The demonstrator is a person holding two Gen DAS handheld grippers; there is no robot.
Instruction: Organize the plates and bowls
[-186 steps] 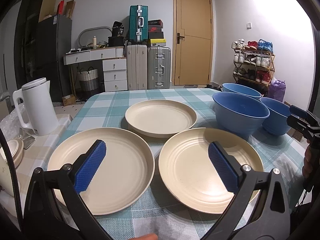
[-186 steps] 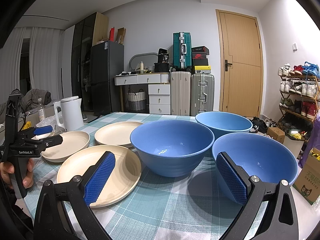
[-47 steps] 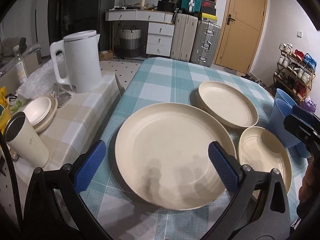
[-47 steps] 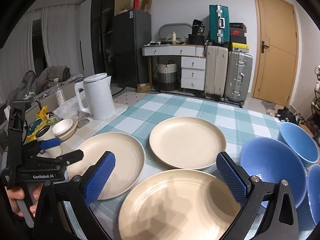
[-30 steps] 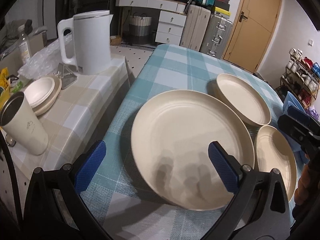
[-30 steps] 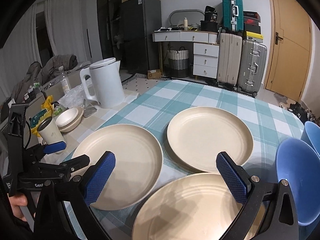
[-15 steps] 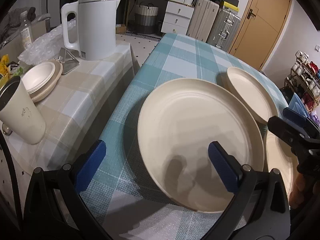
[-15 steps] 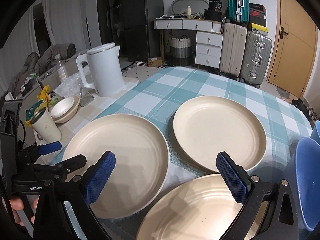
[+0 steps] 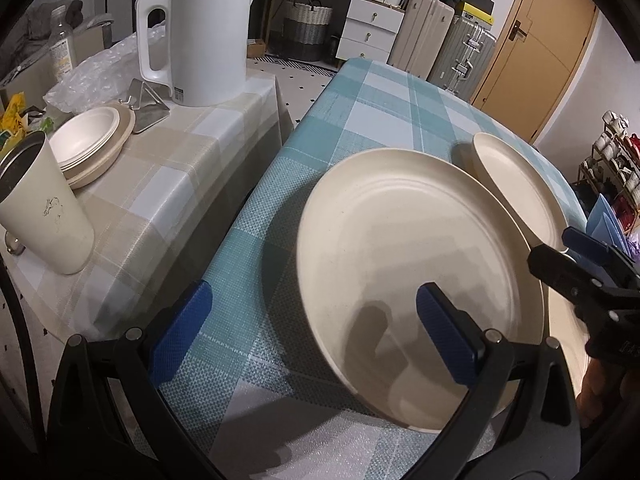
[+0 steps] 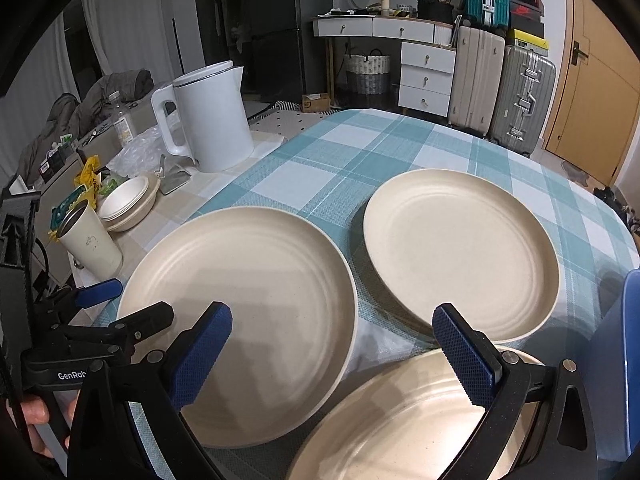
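while hovering wide open and empty at the near plate (image 9: 408, 248), left gripper (image 9: 316, 336) straddled its left rim; right gripper (image 10: 332, 354), equally wide, empty, hung just right of it.

Both wrist views close, angled down, sharing left plate (image 9: 404, 264) (image 10: 248, 304).

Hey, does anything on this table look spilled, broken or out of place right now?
Nothing stands out. The three cream plates, near left, far and nearest, lie flat, clean and unstacked on the checked tablecloth. The kettle and cup stand upright on the side table. Both grippers, left and right, are open and empty.
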